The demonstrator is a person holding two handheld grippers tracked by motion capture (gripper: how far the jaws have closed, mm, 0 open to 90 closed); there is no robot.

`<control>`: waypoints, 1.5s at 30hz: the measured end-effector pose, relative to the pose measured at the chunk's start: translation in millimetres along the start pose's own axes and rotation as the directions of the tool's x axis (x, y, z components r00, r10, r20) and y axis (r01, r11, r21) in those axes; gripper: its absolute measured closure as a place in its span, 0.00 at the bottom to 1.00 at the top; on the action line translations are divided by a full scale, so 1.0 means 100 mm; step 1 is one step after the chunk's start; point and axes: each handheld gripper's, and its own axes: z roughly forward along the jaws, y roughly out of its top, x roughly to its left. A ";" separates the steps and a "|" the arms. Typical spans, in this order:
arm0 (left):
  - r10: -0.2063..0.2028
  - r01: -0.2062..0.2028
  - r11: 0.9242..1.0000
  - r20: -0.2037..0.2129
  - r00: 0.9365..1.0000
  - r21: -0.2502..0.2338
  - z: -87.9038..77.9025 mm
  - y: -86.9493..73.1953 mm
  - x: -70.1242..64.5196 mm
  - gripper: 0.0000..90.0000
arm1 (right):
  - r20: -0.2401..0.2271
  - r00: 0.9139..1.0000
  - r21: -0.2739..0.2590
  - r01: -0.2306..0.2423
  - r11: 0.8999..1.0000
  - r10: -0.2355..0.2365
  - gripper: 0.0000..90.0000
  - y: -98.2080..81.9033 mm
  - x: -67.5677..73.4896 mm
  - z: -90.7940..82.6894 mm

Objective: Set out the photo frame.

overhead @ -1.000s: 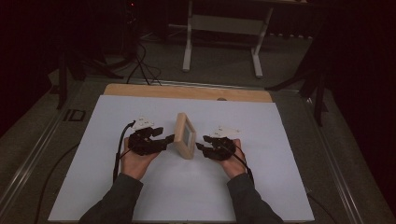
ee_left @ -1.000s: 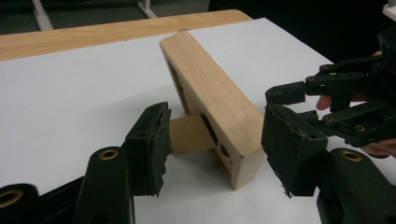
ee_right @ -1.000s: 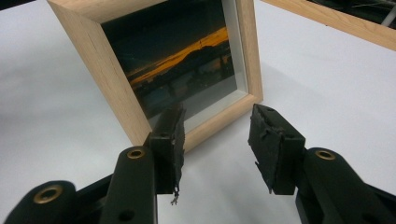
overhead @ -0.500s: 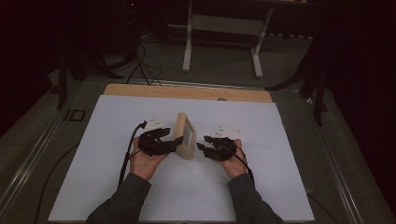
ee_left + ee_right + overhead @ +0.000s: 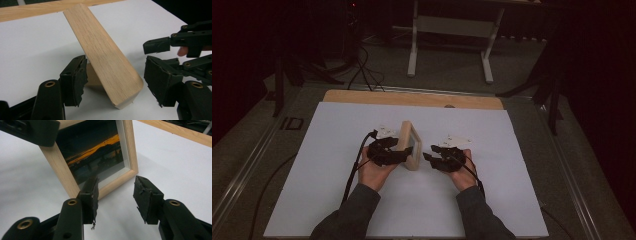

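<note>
A light wooden picture frame (image 5: 410,145) stands upright on the white sheet, its sunset photo (image 5: 95,152) facing my right gripper. My left gripper (image 5: 404,154) is at the frame's near end. Its jaws have just been opening and now stand open, one on each side of the wooden edge (image 5: 105,55). The pad on the right of that view is clear of the wood, while the other sits close behind it. My right gripper (image 5: 428,157) is open just short of the photo side, with nothing between its jaws (image 5: 117,192). It also shows in the left gripper view (image 5: 152,51).
The white sheet (image 5: 337,150) covers most of the table, and a bare wooden strip (image 5: 412,98) runs along the far edge. A white stand (image 5: 449,45) and cables (image 5: 362,65) are on the floor beyond. A cable (image 5: 354,170) trails back from the left gripper.
My left hand has moved right, up to the frame, so its jaws now straddle the frame's near end. The right hand and the frame have stayed put.
</note>
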 end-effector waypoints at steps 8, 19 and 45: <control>-0.016 0.016 1.000 -0.003 1.000 0.020 0.07 0.00 0.00 0.41 | 0.004 1.000 -0.006 0.000 1.000 0.000 0.60 0.00 -0.01 -0.02; -0.029 0.029 0.999 -0.005 1.000 0.031 0.10 0.00 0.01 0.46 | 0.005 1.000 -0.014 -0.004 1.000 0.004 0.60 0.01 -0.03 -0.04; -0.041 0.041 0.998 -0.002 0.999 0.041 0.11 0.01 -0.01 0.51 | 0.012 1.000 -0.034 -0.009 0.999 0.010 0.60 0.04 -0.06 -0.08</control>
